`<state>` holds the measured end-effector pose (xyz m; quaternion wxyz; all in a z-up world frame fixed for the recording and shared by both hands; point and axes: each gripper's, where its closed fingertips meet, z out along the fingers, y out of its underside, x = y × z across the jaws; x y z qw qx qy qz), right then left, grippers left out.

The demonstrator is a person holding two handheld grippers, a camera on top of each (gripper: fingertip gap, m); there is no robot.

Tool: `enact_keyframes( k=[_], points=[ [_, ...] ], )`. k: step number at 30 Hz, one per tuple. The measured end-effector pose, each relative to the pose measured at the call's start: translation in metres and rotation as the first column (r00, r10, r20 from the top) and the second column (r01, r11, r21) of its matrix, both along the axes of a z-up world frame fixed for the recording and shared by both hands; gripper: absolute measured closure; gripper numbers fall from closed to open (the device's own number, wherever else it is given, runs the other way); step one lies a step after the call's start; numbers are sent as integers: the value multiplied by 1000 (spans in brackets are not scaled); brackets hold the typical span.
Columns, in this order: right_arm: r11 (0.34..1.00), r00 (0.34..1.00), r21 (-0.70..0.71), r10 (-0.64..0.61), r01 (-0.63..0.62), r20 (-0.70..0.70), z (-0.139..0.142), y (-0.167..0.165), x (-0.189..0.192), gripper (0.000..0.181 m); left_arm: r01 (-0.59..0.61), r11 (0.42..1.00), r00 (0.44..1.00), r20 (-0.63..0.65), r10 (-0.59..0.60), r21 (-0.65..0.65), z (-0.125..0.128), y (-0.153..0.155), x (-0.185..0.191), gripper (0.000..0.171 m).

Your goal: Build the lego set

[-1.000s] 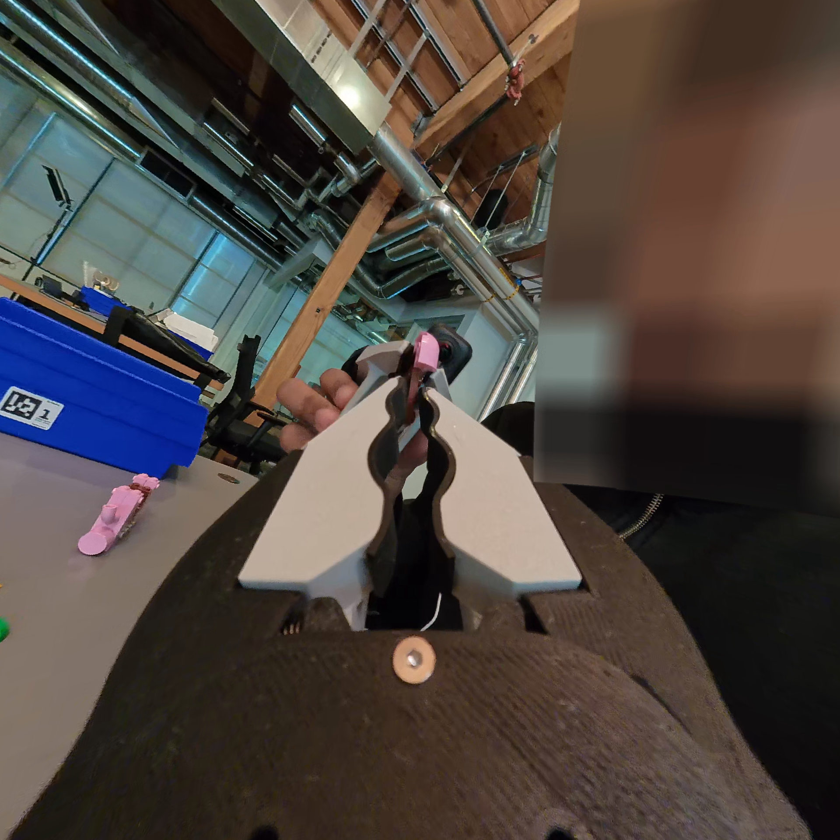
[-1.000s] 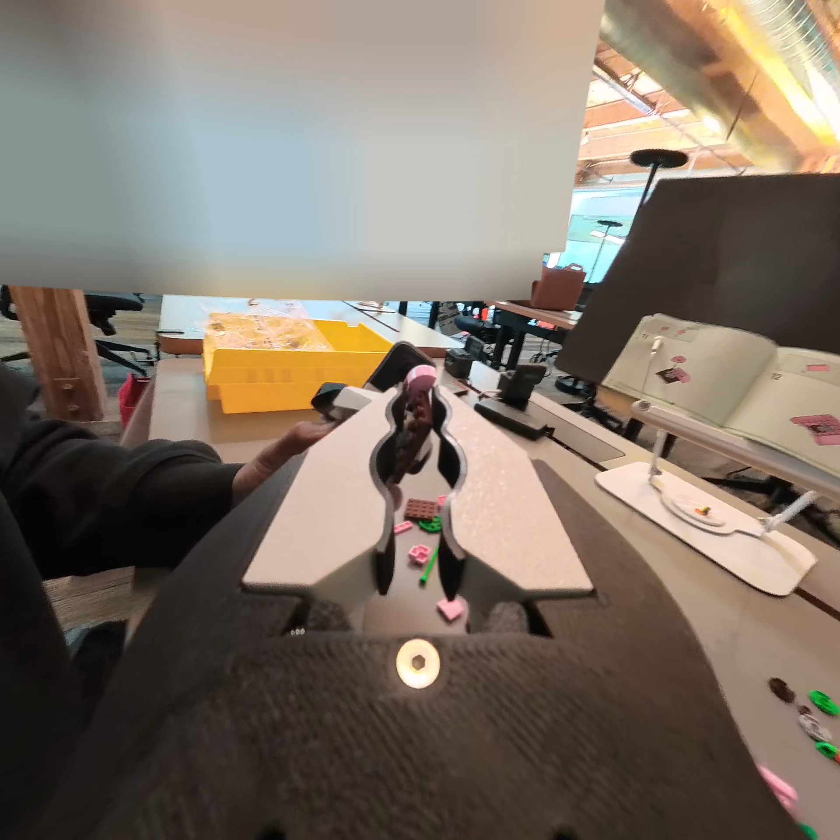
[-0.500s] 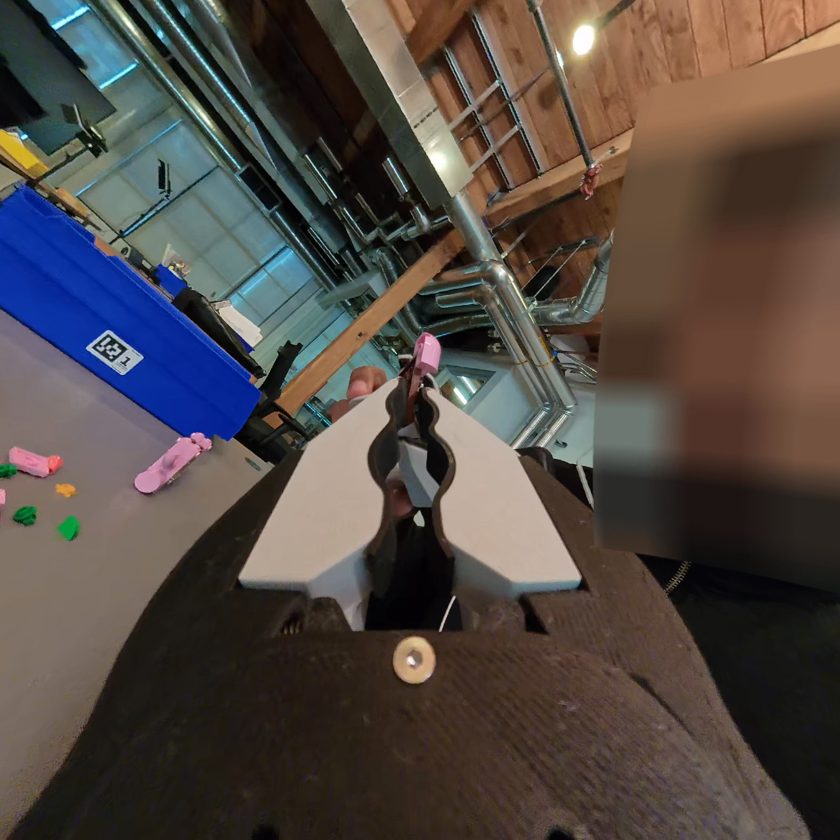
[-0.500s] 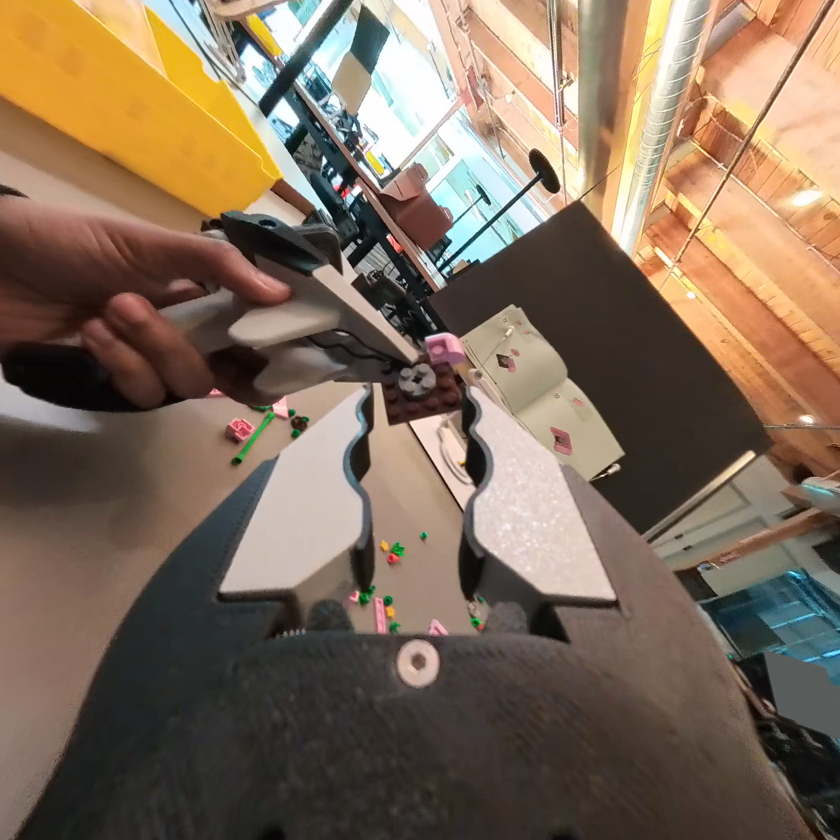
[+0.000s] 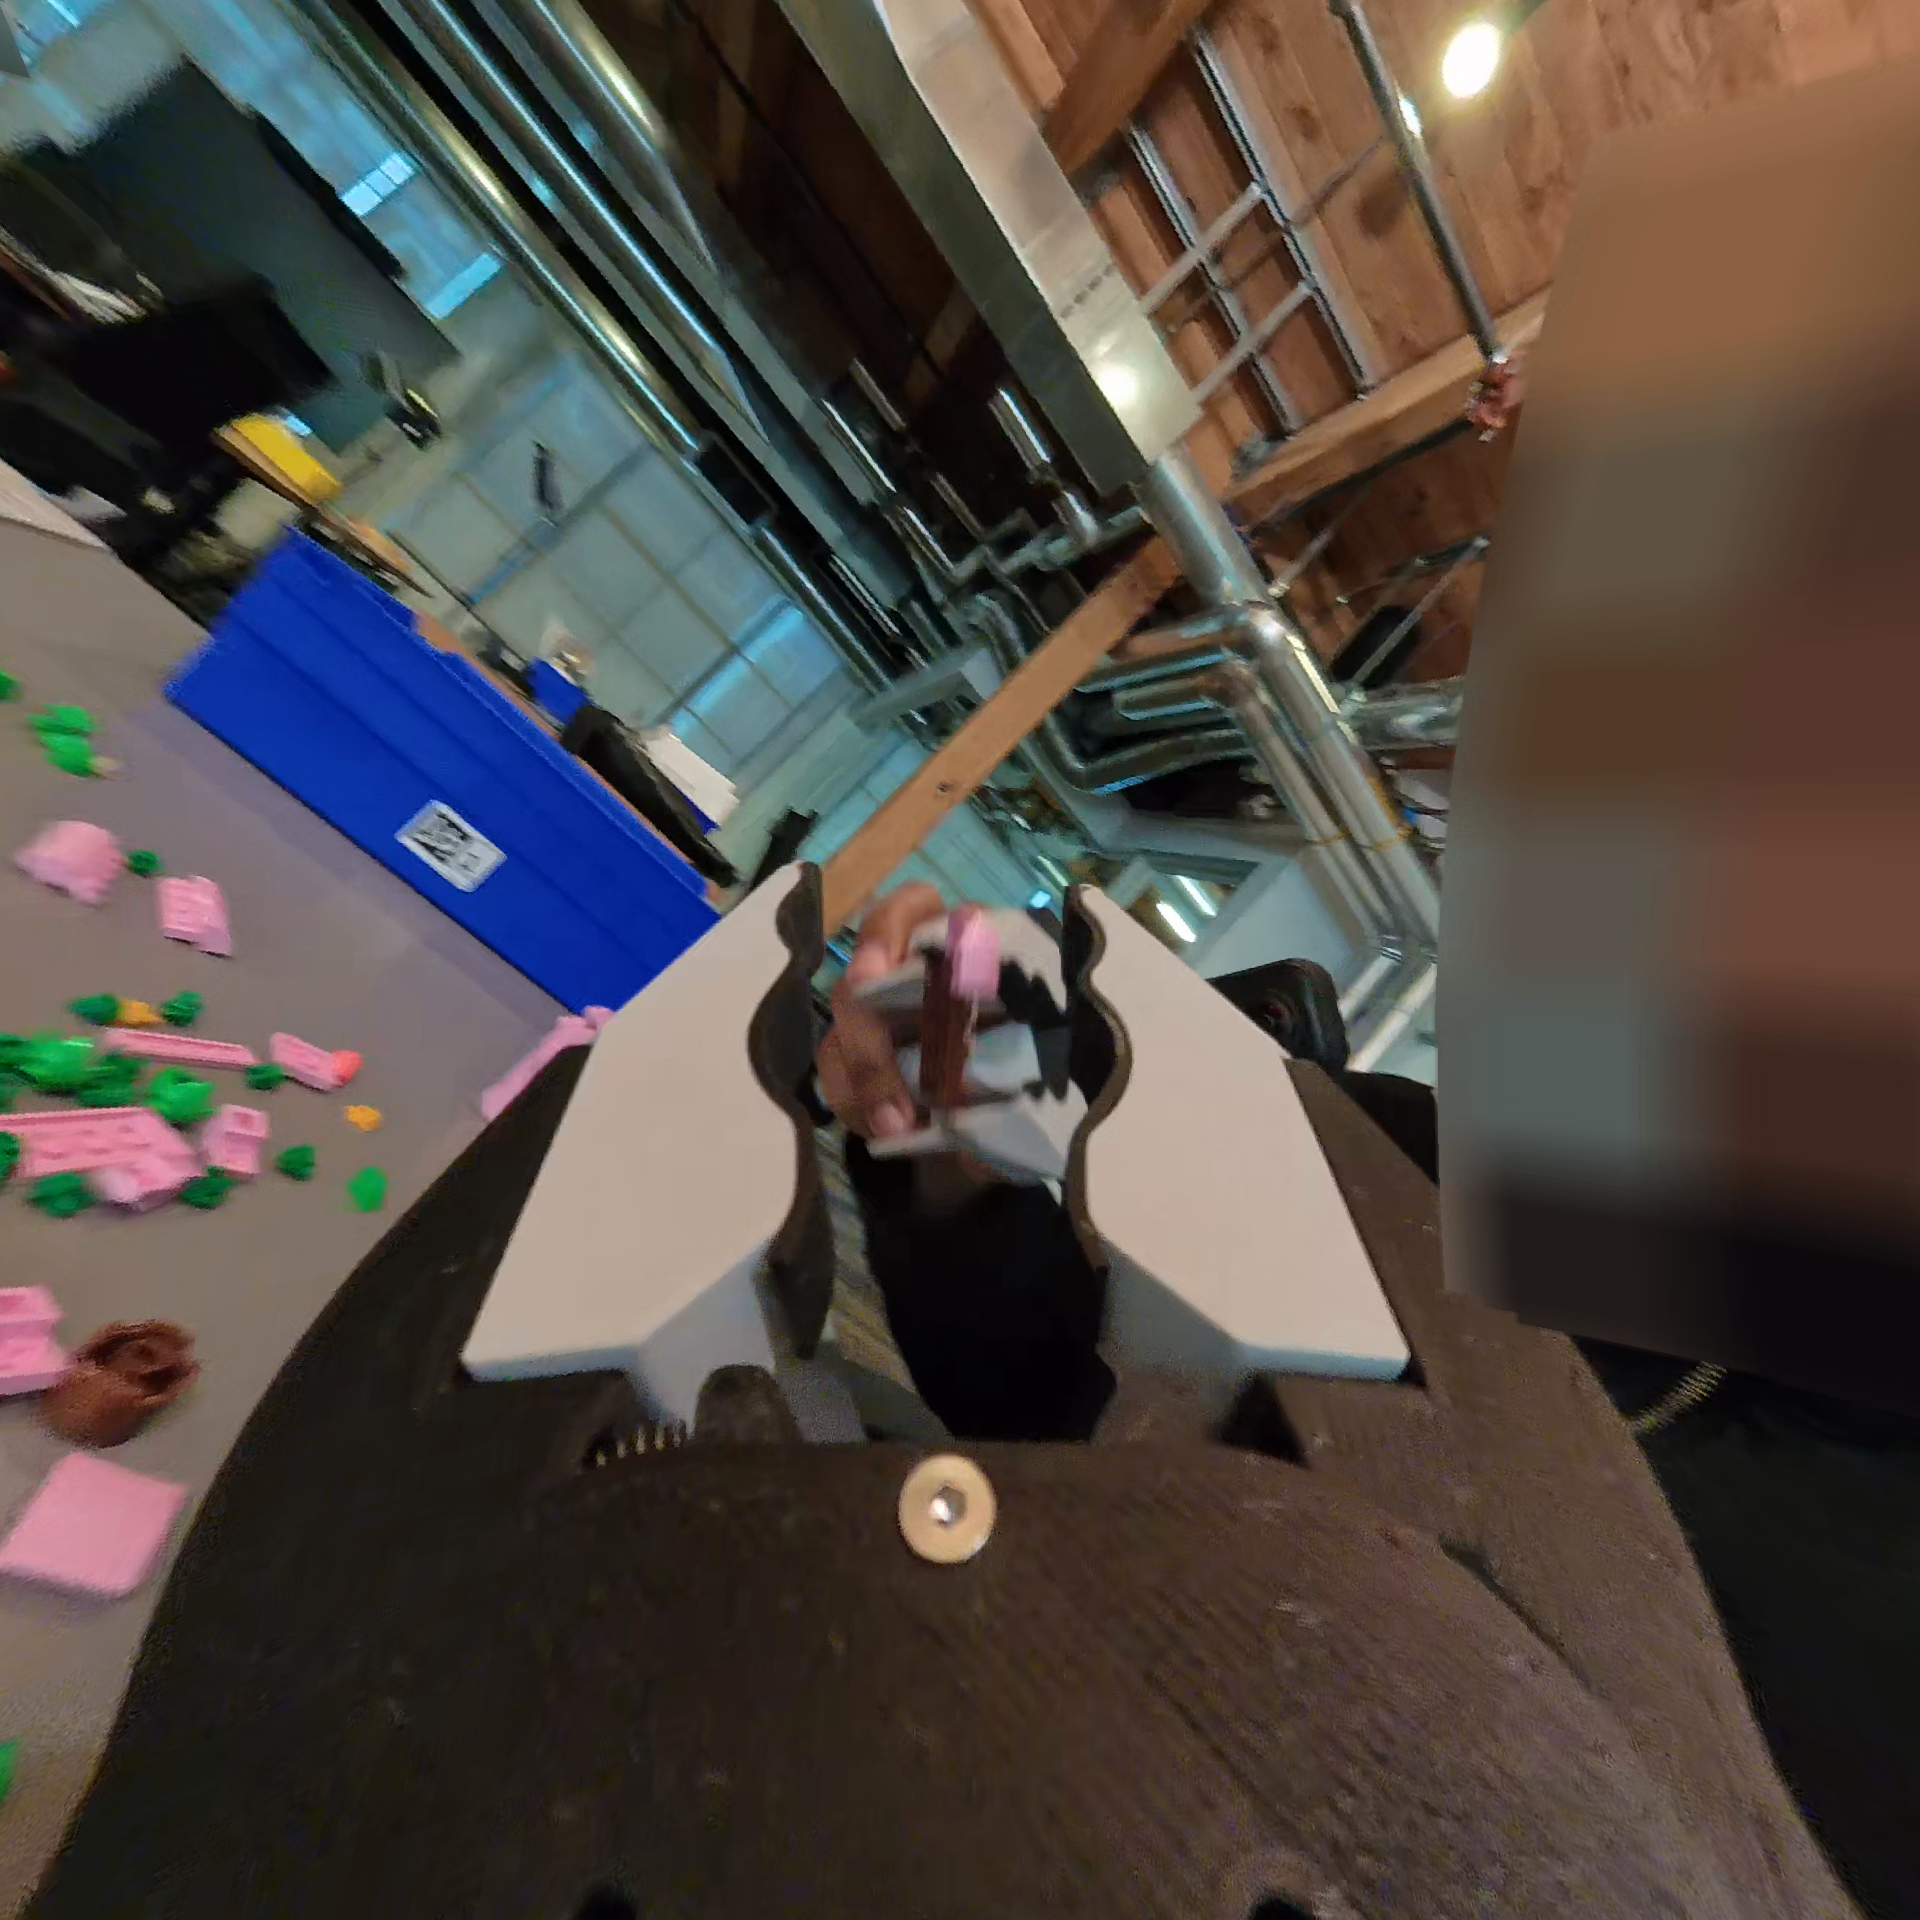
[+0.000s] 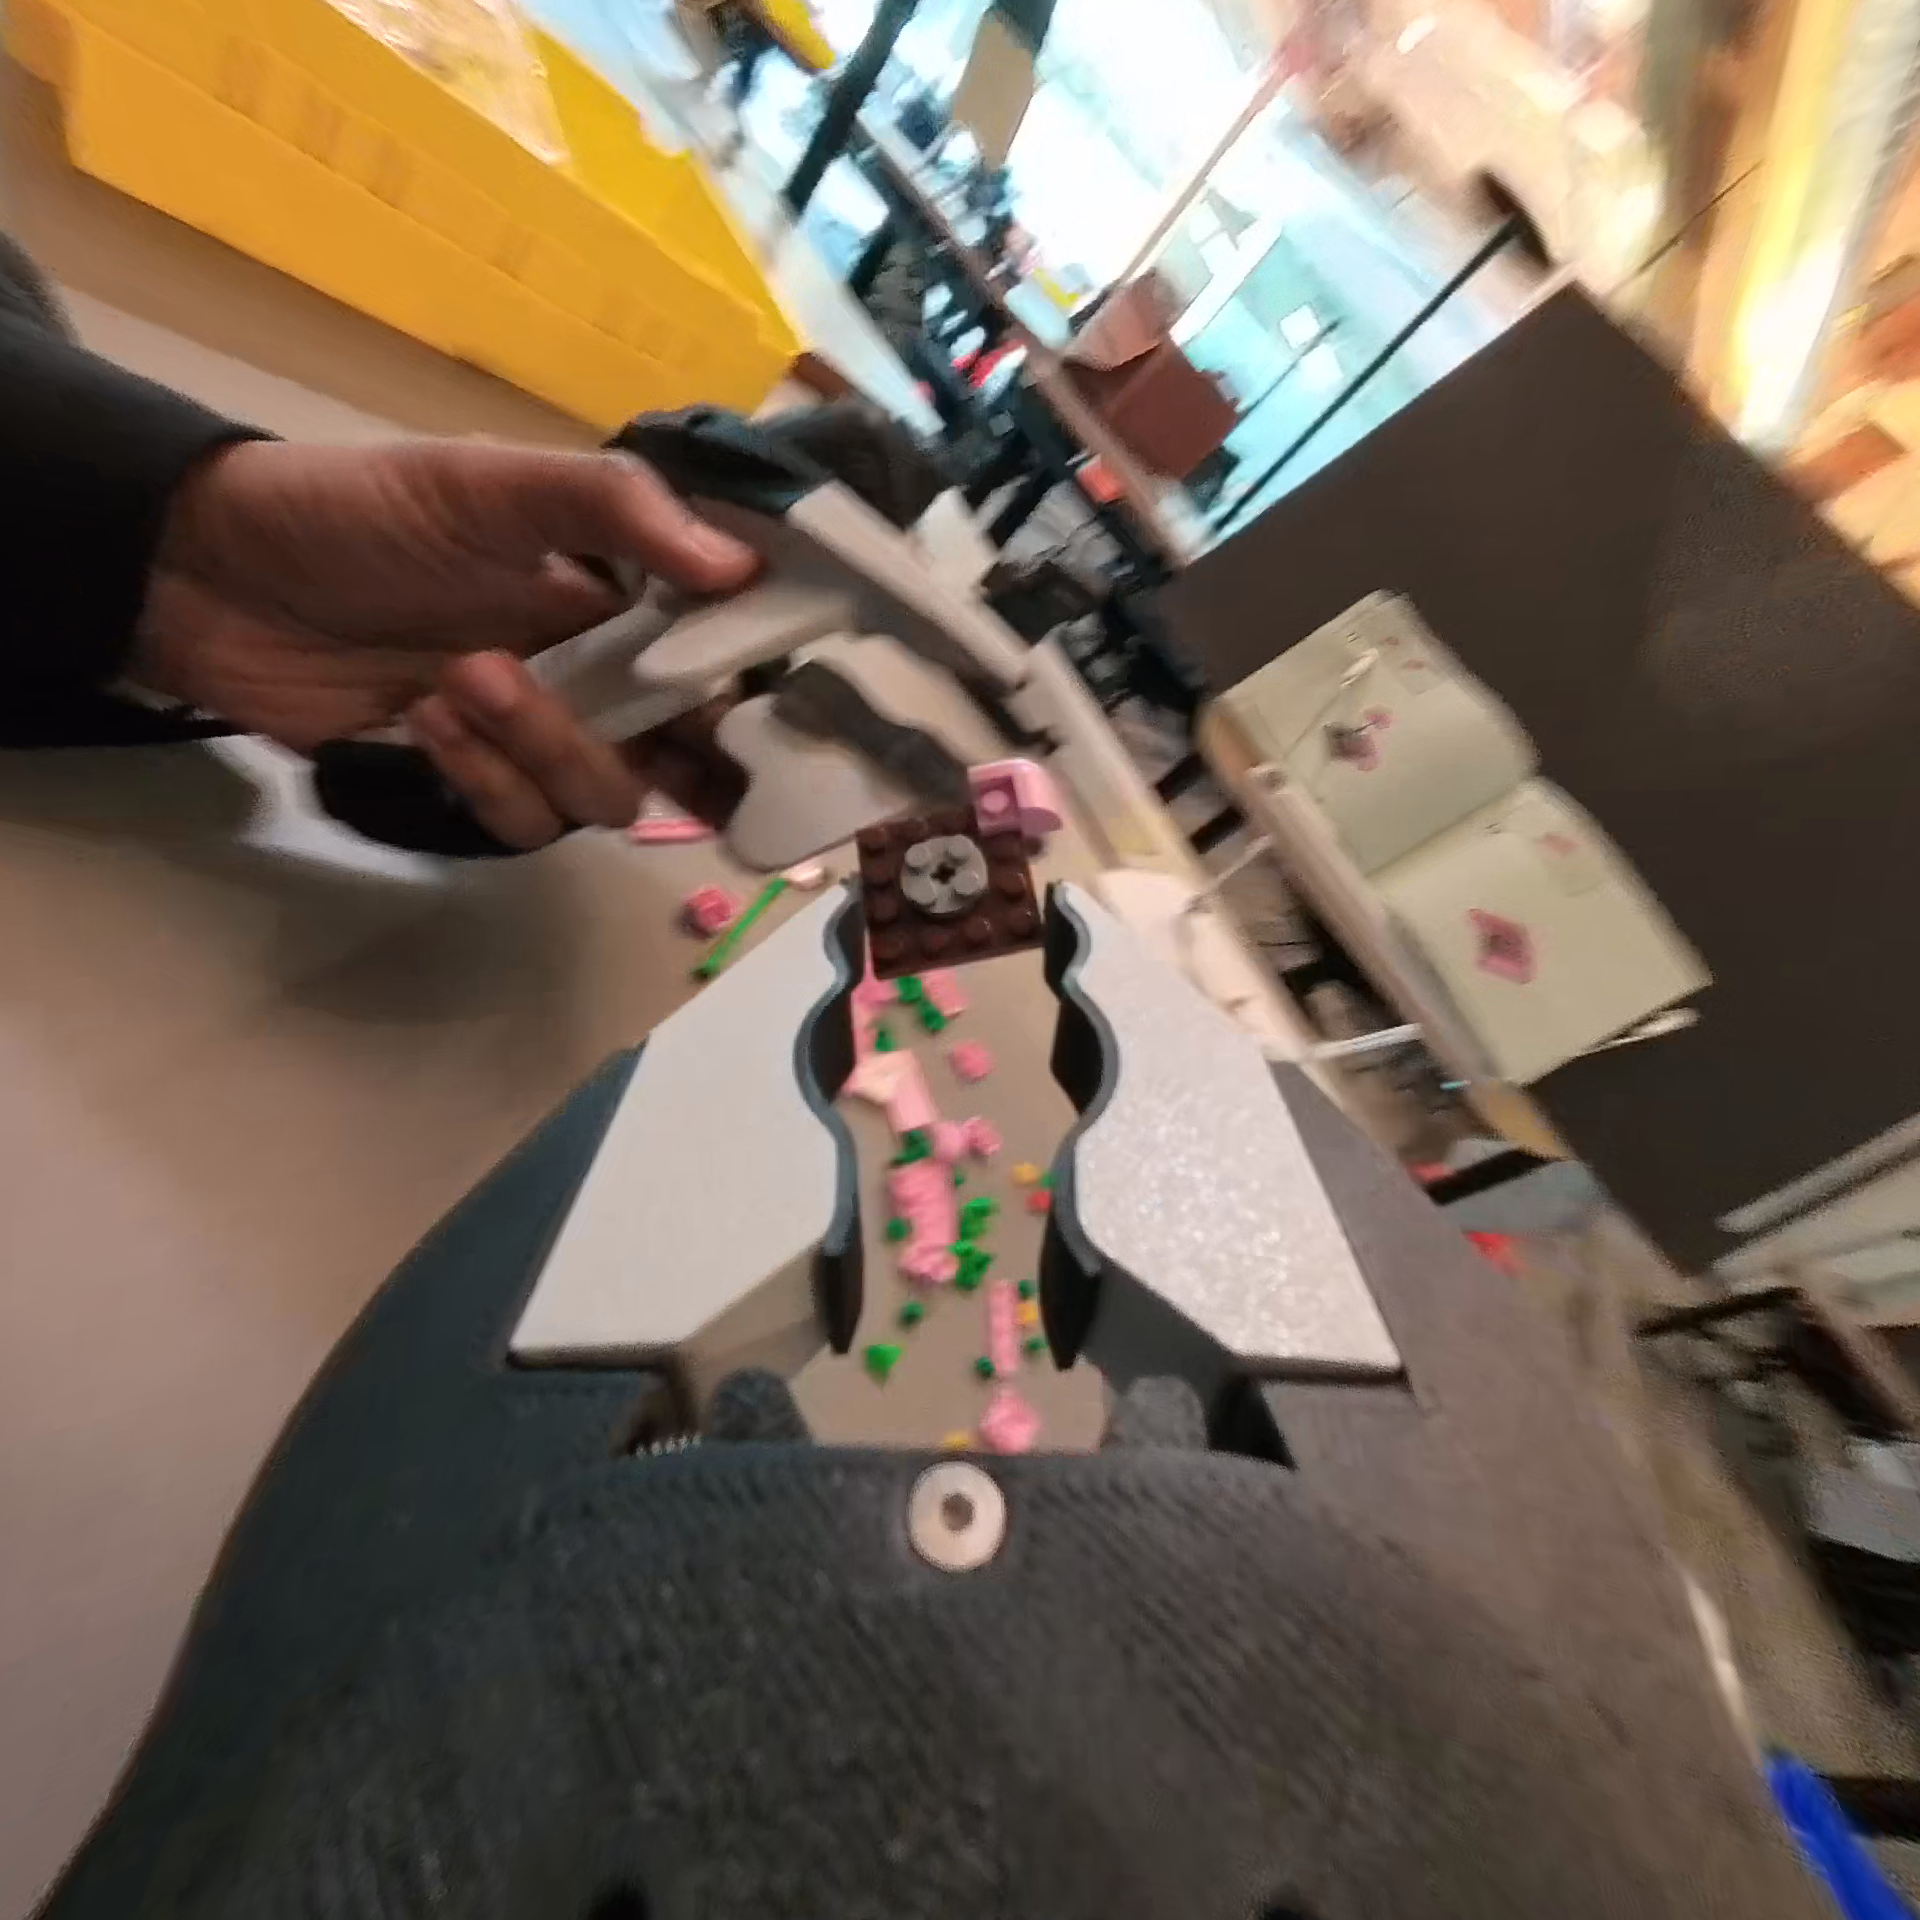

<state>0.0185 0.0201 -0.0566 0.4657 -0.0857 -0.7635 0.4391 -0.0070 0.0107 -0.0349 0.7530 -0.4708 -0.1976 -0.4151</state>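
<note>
A dark brown plate [image 6: 935,940] carries a grey round piece [image 6: 940,871] and a pink brick [image 6: 1008,805] at its far corner. My right gripper [image 6: 951,902] is shut on the plate, its fingertips pressing the two side edges, above the table. My left gripper [image 5: 940,904] is open and empty. Past its fingers the plate [image 5: 943,1039] shows edge-on with the pink brick [image 5: 975,951], held by the right gripper [image 5: 935,1060] and a hand. In the right wrist view the left gripper [image 6: 935,748] is just left of the plate, jaws apart.
Loose pink and green pieces lie on the grey table [image 5: 312,1299] and show under the right gripper [image 6: 925,1205]. A blue bin [image 5: 416,748], a yellow bin [image 6: 416,208], an open instruction booklet [image 6: 1455,831] and a black board [image 6: 1558,520] stand around. My left and right fingertips are right by each other.
The left gripper has opened and let go of the brown plate. The right gripper has closed on the plate's edges. Both views have tilted toward the table.
</note>
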Motion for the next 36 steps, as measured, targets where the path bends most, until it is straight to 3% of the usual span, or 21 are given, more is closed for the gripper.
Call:
enact_keyframes(
  k=[2,5,10,15,19,25,28,31,34,36],
  points=[
    [998,975,1,62,-64,212,-29,-4,9,148,-78,997,996,-31,78,-19,0,-7,-11,123],
    [991,875,-17,122,-129,468,-74,-7,23,148,-169,985,980,-113,164,-35,3,-13,-15,121],
    [983,695,-80,174,-165,698,-118,-2,35,148,-163,986,976,-151,157,-33,5,-10,-9,125],
    [985,693,-54,152,-161,705,-130,7,34,148,-96,995,992,-85,97,22,8,-12,-8,126],
    [988,695,-13,118,-154,710,-140,13,33,147,-88,996,989,-115,91,32,11,-13,-4,133],
    [991,724,-54,126,-122,678,-128,21,28,141,-93,996,982,-163,94,18,11,-12,2,136],
    [983,748,-153,175,-100,640,-108,24,21,147,-89,996,981,-172,91,20,12,-12,3,137],
    [938,775,-341,256,-55,578,-81,27,8,151,-106,994,970,-222,100,-13,10,-8,7,137],
    [874,774,-484,342,-52,533,-69,26,7,138,-148,986,942,-314,117,-76,4,-2,11,137],
    [872,754,-484,364,-70,547,-71,24,14,130,-183,976,919,-374,126,-121,-2,3,13,137]
  ],
)
